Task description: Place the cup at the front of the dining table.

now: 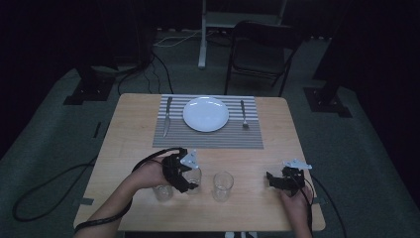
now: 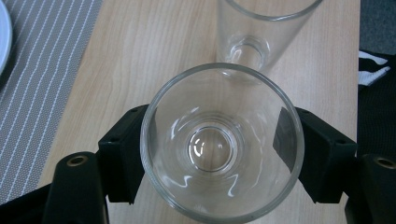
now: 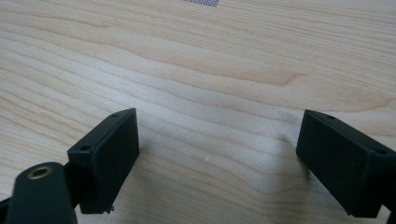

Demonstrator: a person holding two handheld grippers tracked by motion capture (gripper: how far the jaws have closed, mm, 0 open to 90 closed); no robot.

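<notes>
Three clear drinking glasses stand along the near part of the wooden table (image 1: 277, 134). My left gripper (image 1: 189, 185) (image 2: 212, 144) holds the middle-left glass (image 1: 194, 177) (image 2: 219, 149), with one black jaw pressed on each side of it. I look straight down into this glass, which is empty. A second glass (image 1: 223, 186) (image 2: 261, 28) stands just beyond it, and a third (image 1: 162, 192) is by my left hand. My right gripper (image 1: 270, 179) (image 3: 217, 158) rests low over bare wood at the near right, jaws wide apart with nothing between them.
At the far middle lies a grey striped placemat (image 1: 208, 139) (image 2: 37, 70) with a white plate (image 1: 206, 114), a knife (image 1: 167, 116) to its left and a fork (image 1: 243, 115) to its right. A folding chair (image 1: 260, 49) stands behind the table.
</notes>
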